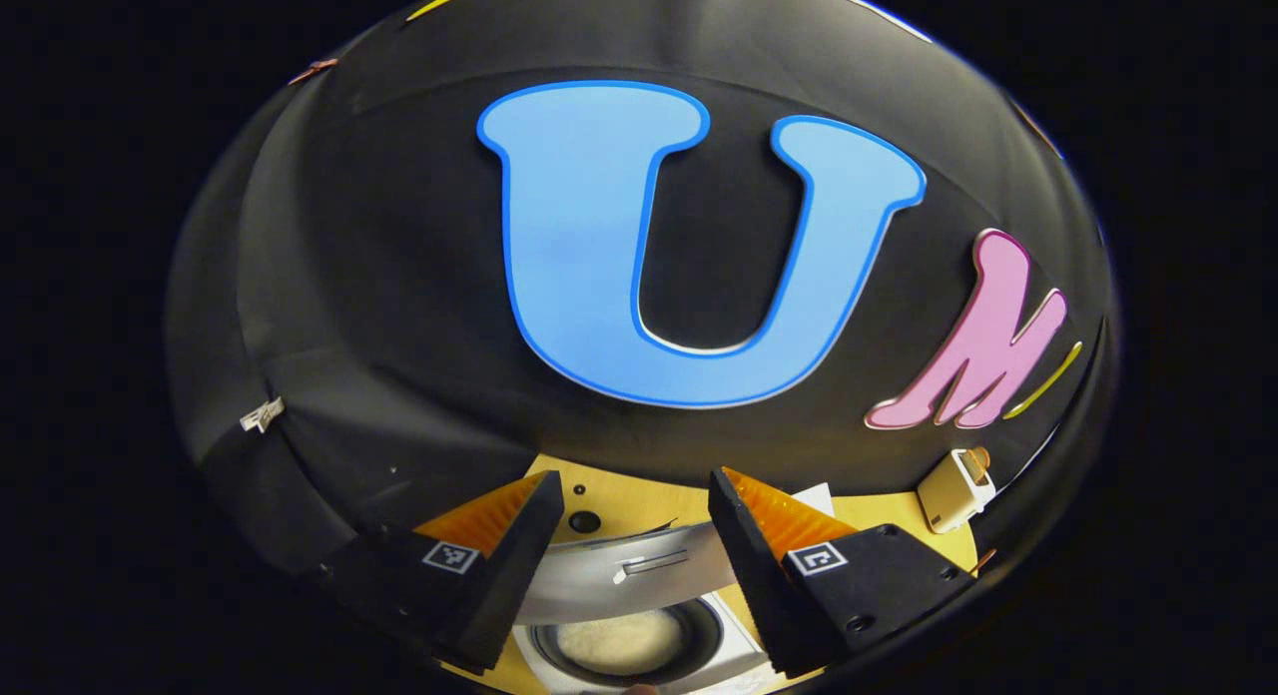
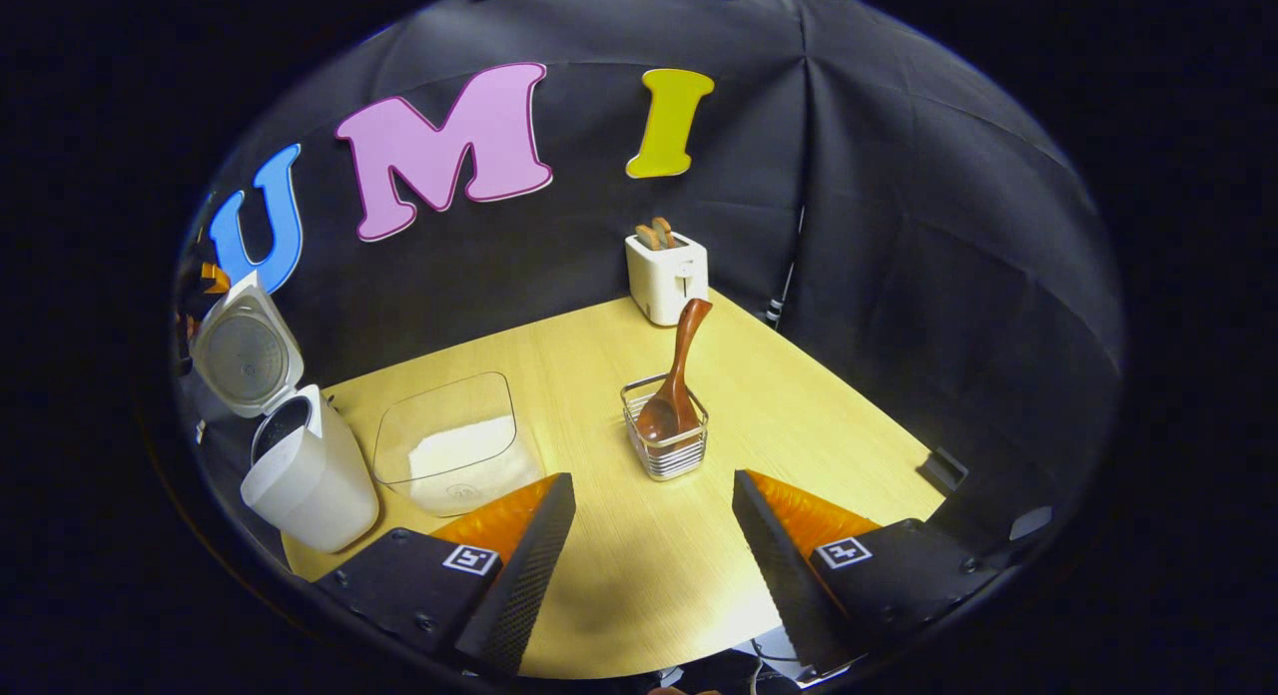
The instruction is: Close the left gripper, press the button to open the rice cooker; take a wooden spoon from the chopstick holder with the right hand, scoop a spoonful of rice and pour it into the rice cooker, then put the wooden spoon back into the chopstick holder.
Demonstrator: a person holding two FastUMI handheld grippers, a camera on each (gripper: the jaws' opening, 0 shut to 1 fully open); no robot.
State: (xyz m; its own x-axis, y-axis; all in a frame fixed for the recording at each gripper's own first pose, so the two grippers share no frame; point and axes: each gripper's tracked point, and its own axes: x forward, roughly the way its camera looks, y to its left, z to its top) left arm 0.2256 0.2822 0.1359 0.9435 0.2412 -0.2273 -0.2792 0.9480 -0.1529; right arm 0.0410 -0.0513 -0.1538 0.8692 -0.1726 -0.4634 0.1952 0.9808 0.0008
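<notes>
In the right gripper view the white rice cooker (image 2: pixel 305 470) stands at the table's left with its lid (image 2: pixel 245 350) swung up. A wooden spoon (image 2: pixel 677 387) stands bowl-down in the wire chopstick holder (image 2: pixel 666 442) at mid table. Between them sits a clear container of rice (image 2: pixel 454 453). My right gripper (image 2: pixel 654 525) hangs open over the near table edge, short of the holder, holding nothing. In the left gripper view my left gripper (image 1: pixel 634 520) is open above the rice cooker (image 1: pixel 639 635), whose pot shows rice inside, with the raised lid (image 1: pixel 629 570) behind it.
A white toaster (image 2: pixel 666 273) with bread in its slots stands at the back of the wooden table (image 2: pixel 799 395); it is also at the right in the left gripper view, toaster (image 1: pixel 954 490). Black cloth walls close in the booth on all sides.
</notes>
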